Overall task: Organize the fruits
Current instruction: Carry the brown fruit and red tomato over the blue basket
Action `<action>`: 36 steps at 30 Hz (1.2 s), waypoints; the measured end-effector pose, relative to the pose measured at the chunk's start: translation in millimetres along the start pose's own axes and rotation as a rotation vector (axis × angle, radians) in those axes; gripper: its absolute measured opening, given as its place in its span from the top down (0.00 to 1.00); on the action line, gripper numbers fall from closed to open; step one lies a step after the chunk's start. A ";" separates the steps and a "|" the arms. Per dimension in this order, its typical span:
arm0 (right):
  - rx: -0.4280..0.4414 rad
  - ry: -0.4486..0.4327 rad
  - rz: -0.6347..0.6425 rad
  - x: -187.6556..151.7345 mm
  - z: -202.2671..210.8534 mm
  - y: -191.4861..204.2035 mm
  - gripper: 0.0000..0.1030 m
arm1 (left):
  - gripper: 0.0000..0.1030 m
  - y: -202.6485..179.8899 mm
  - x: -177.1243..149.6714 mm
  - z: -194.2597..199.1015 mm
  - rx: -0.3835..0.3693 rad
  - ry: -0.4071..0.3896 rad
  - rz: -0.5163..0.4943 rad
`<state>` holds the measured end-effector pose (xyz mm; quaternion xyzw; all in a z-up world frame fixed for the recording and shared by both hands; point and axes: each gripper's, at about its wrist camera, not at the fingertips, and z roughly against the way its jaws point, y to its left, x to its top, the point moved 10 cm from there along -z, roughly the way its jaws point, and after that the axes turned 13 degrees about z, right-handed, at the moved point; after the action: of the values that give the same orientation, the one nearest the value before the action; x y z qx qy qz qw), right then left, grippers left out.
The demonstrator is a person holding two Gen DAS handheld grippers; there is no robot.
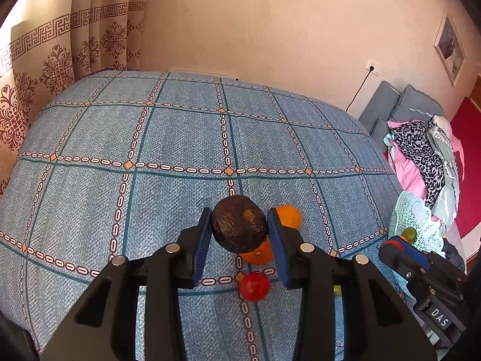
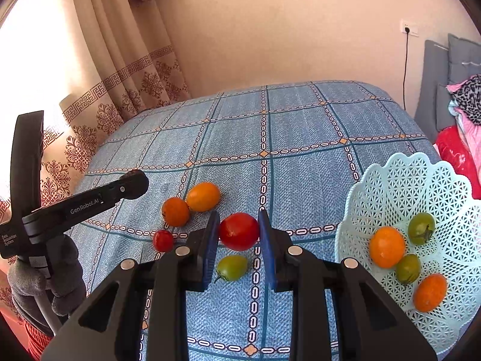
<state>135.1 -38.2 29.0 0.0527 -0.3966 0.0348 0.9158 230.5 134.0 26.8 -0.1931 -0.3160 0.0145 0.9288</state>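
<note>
Left wrist view: the left gripper (image 1: pixel 239 234) is clamped on a dark brown avocado (image 1: pixel 239 224), its blue pads pressing either side of the fruit's widest part, and carries it above the blue checked tablecloth (image 1: pixel 168 138). The wrinkled skin suggests a ripe, rather soft fruit, so a light squeeze across the middle looks safest; it is probably the heaviest piece here. Directly beneath it lie an orange (image 1: pixel 258 252), a second orange (image 1: pixel 289 216) behind the right-hand finger, and a small red tomato (image 1: pixel 255 286). Whether the avocado touches the orange below is hard to tell from this angle. At the far right, the pale blue basket (image 1: pixel 421 219) stands near the table edge.

Right wrist view: the right gripper (image 2: pixel 239 233) grips a large red tomato (image 2: pixel 239 231) at its middle, lifted clear of the cloth. Its smooth, glossy skin may slip and bruise under force. A green tomato (image 2: pixel 231 267) lies just below it, and the basket (image 2: pixel 390 177), already holding several fruits, sits to the right of the tongs.
</note>
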 end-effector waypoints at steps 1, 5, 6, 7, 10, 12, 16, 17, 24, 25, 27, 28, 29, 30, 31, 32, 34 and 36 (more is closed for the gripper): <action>-0.006 -0.003 -0.004 -0.4 2.8 -2.5 0.74 | 0.63 -3.0 -0.6 2.0 -0.004 -0.003 -0.006; -0.019 -0.025 -0.028 -4.7 17.7 -15.0 0.74 | 0.63 -16.8 -3.5 12.5 -0.023 -0.017 -0.033; -0.024 -0.032 -0.035 -5.3 22.2 -19.0 0.74 | 0.63 -20.4 -4.5 15.4 -0.029 -0.021 -0.041; -0.029 -0.038 -0.043 -5.6 26.4 -22.9 0.75 | 0.63 -24.8 -5.5 18.7 -0.035 -0.024 -0.049; -0.051 -0.059 -0.063 -6.7 41.4 -36.8 0.74 | 0.63 -37.8 -9.0 27.7 -0.055 -0.035 -0.075; -0.066 -0.074 -0.080 -8.3 52.0 -48.0 0.74 | 0.63 -48.0 -12.3 33.5 -0.070 -0.040 -0.093; -0.098 -0.100 -0.110 -13.1 71.2 -69.9 0.74 | 0.63 -68.8 -20.5 43.2 -0.100 -0.043 -0.128; -0.106 -0.105 -0.119 -14.5 75.3 -75.5 0.74 | 0.63 -73.6 -22.6 45.7 -0.105 -0.045 -0.139; -0.154 -0.115 -0.191 -33.8 90.6 -115.4 0.74 | 0.63 -105.8 -42.3 55.3 -0.147 -0.029 -0.189; -0.159 -0.113 -0.201 -37.6 91.1 -120.8 0.74 | 0.63 -110.8 -46.1 55.6 -0.149 -0.027 -0.199; -0.166 -0.108 -0.223 -44.8 91.9 -130.3 0.74 | 0.63 -119.5 -52.8 54.2 -0.155 -0.018 -0.213; -0.170 -0.108 -0.233 -48.0 92.6 -134.8 0.74 | 0.63 -123.1 -55.8 52.6 -0.157 -0.014 -0.219; -0.175 -0.107 -0.239 -50.8 92.8 -138.7 0.74 | 0.63 -127.4 -59.0 51.4 -0.158 -0.009 -0.226; -0.181 -0.106 -0.243 -53.9 93.5 -142.2 0.74 | 0.63 -131.4 -62.1 49.9 -0.159 -0.005 -0.231; -0.189 -0.106 -0.245 -56.4 94.4 -145.9 0.74 | 0.63 -135.2 -65.4 48.0 -0.160 0.001 -0.237; -0.198 -0.106 -0.246 -58.9 95.7 -149.9 0.74 | 0.63 -139.3 -68.9 46.0 -0.161 0.006 -0.243; -0.212 -0.106 -0.254 -63.0 95.9 -156.4 0.74 | 0.63 -145.4 -75.0 42.0 -0.161 0.019 -0.256; -0.213 -0.104 -0.267 -67.2 95.0 -162.2 0.74 | 0.63 -153.2 -82.1 37.8 -0.166 0.033 -0.269</action>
<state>37.6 -212.3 33.4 0.0090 -0.4342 -0.1320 0.8910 127.8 -6.8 62.9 -0.2255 -0.3237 -0.1395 0.9082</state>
